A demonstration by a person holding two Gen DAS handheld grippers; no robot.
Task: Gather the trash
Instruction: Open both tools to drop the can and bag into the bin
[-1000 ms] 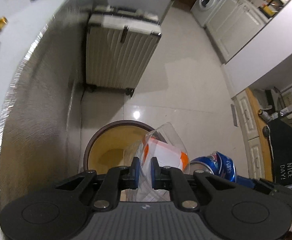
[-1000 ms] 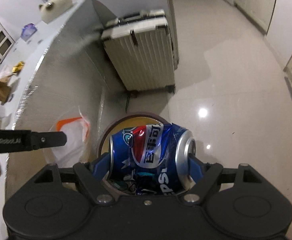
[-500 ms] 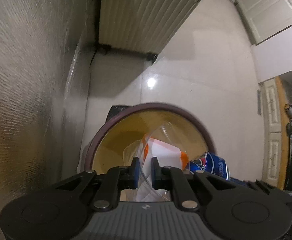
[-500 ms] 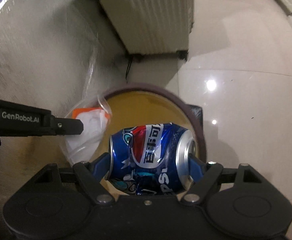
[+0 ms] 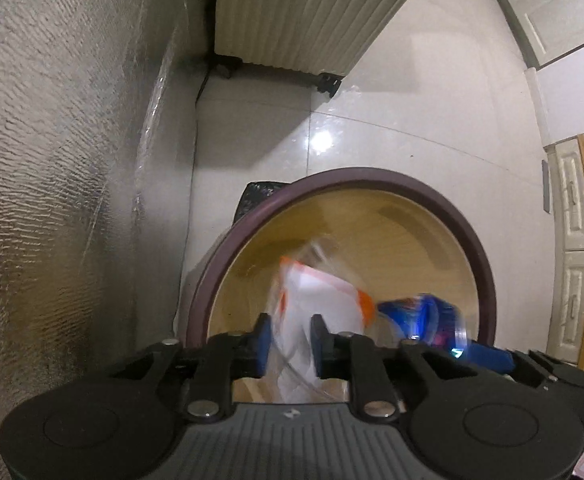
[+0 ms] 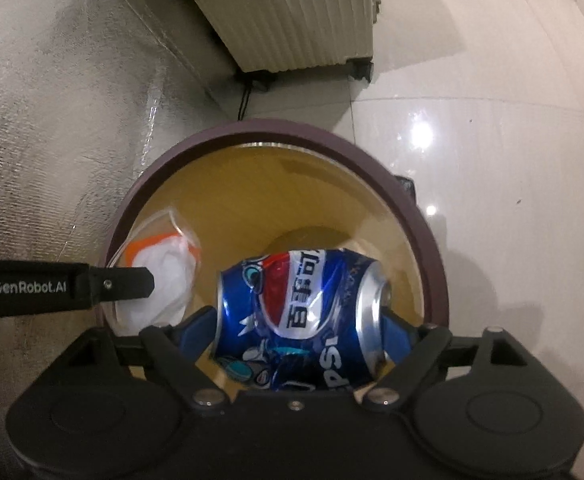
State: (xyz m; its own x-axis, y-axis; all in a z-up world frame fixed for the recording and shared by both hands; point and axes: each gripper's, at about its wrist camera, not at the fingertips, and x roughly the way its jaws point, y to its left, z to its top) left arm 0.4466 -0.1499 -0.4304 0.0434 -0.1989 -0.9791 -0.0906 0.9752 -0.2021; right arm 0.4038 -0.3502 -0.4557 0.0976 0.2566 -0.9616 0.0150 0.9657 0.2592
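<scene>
A round bin with a dark purple rim [image 5: 371,178] and yellow inside stands on the floor; it also shows in the right wrist view [image 6: 276,128]. My left gripper [image 5: 290,344] is over the bin, its jaws parted wider than before, with a clear white-and-orange plastic bag [image 5: 315,312] blurred between them. The bag [image 6: 164,276] also shows in the right wrist view beside the left gripper's fingers [image 6: 124,282]. My right gripper [image 6: 299,328] is shut on a crushed blue Pepsi can [image 6: 299,312], held above the bin's opening. The can [image 5: 423,320] shows blurred in the left wrist view.
A cream ribbed suitcase [image 5: 311,12] on wheels stands on the tiled floor [image 6: 491,120] beyond the bin. A foil-covered wall [image 5: 52,160] runs along the left, close to the bin. White cabinets [image 5: 571,208] stand at the right.
Both grippers have moved down and forward over the bin. The left jaws have parted and the bag is now blurred between them. The can stays gripped.
</scene>
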